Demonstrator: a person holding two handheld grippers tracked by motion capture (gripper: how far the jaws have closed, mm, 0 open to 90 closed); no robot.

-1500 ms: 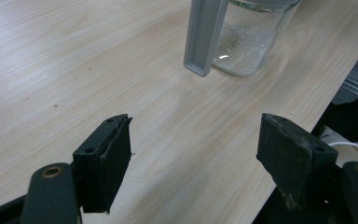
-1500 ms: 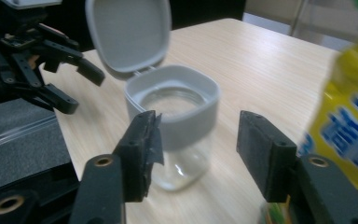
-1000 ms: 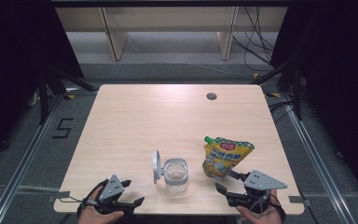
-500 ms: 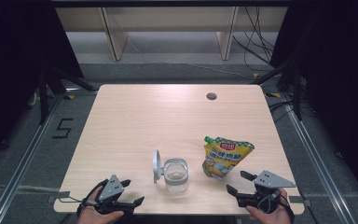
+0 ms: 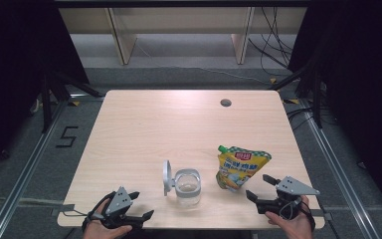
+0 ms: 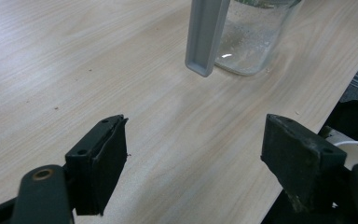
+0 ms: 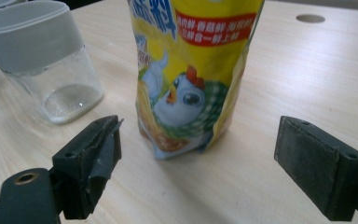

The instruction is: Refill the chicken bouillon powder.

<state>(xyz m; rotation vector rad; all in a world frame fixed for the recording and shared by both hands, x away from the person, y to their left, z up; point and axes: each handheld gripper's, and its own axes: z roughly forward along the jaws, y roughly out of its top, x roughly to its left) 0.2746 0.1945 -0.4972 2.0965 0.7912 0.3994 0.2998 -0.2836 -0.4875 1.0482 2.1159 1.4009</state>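
Pouch (image 7: pixel 193 79) upright on table (image 5: pixel 169 124), near front-right edge, just right of jar (image 5: pixel 187 186); not touching it. Yellow, chicken print, green cap at top-left corner in high view. Jar clear, nearly empty w/ thin residue at bottom, grey flip lid (image 5: pixel 167 177) standing open on its left side.

R gripper (image 5: pixel 262 187) just short of pouch, jaws spread wide, having just been opening; nothing between pads yet. In right gripper view pouch sits centred betw. the two jaws, slightly beyond tips. L gripper (image 5: pixel 140 205) parked at front-left edge, jaws spread, empty, aimed toward jar.

Step judged: reach + grasp pouch w/ R.

How to do well:
- Advance straight, keep pouch centred betw. jaws.
- Go in low-to-mid body; top likely floppy, base wider and creased.
- Close slow; soft film prob. buckles, contents may shift.
- Avoid nudging before closing: light pouch tips easily, toward jar.
- Keep L ready to steady jar for any pour.
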